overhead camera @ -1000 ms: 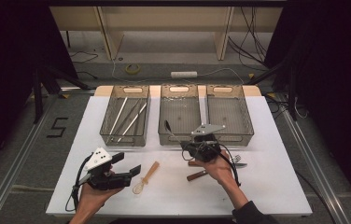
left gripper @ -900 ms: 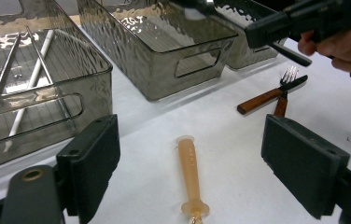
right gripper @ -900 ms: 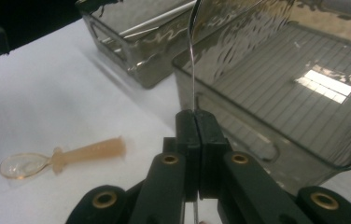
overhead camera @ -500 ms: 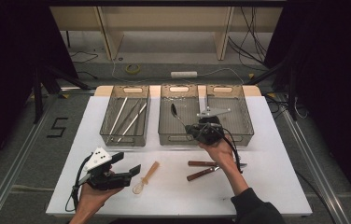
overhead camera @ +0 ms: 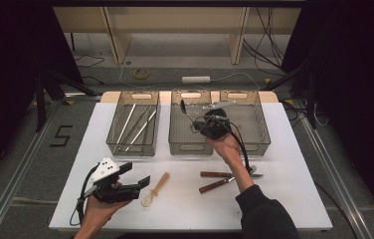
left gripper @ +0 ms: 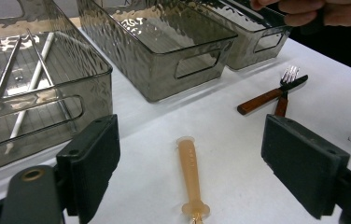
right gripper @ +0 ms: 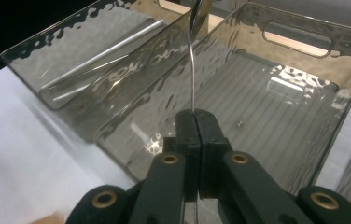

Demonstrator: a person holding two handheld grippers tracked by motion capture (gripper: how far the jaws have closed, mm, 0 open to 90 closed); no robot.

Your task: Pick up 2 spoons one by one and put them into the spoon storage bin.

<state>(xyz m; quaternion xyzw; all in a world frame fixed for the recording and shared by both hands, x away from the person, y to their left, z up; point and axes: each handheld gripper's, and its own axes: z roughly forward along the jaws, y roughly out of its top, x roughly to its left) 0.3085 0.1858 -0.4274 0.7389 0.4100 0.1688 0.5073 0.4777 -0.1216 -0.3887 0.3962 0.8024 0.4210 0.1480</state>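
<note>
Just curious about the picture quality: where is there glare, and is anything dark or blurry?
Right gripper view: bright glare on the middle bin's ribbed floor. Left gripper view: reflections on the left bin; sharp. High view: the table well lit, surroundings dark, slightly soft.

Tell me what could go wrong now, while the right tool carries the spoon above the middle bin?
1. The right tool pinches only the thin spoon handle, so the spoon may swing or slip out.
2. The spoon hangs close to the wall of the middle bin, so it may knock the rim on the way down or land in the wrong bin.
</note>
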